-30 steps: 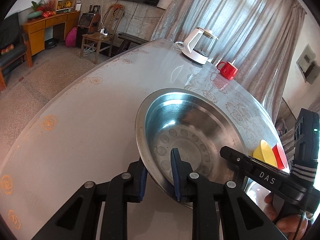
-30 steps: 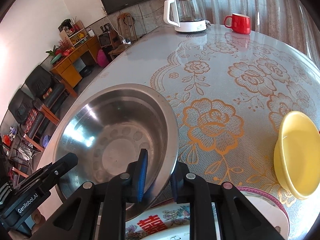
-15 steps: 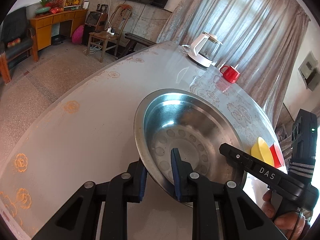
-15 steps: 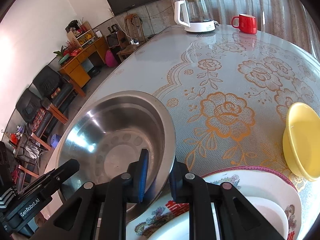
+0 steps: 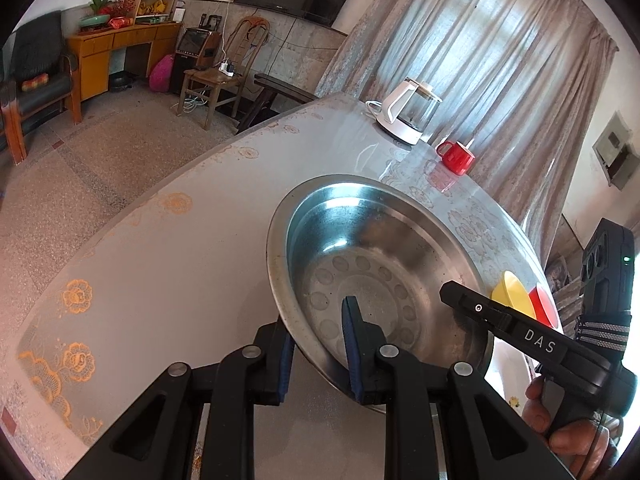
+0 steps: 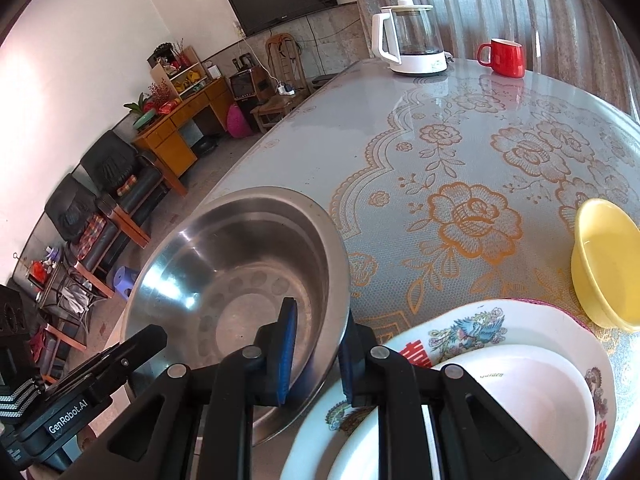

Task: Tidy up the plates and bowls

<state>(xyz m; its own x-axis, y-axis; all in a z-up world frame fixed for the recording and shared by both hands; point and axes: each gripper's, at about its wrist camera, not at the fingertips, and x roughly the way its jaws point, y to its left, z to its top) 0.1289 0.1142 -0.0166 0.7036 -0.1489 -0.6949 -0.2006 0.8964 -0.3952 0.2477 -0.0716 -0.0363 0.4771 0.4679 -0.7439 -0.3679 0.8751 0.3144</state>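
A large steel bowl point(image 5: 376, 264) is held above the table by both grippers. My left gripper point(image 5: 318, 344) is shut on its near rim, one pad inside and one outside. My right gripper point(image 6: 316, 344) is shut on the opposite rim of the steel bowl point(image 6: 236, 280). Below the right gripper lies a decorated plate point(image 6: 472, 328) with a white plate point(image 6: 532, 396) stacked in it. A yellow bowl point(image 6: 608, 256) stands on the table to the right; it also shows in the left wrist view point(image 5: 512, 292), beside a red bowl point(image 5: 544, 308).
A white kettle point(image 6: 412, 36) and a red mug point(image 6: 504, 56) stand at the table's far end. The table point(image 6: 440, 128) has a floral cover. Beyond its left edge are a floor, chairs and a wooden cabinet point(image 5: 116, 52).
Both grippers have carried the steel bowl back and higher, still gripping its rims. The stacked plates have come further into the right wrist view.
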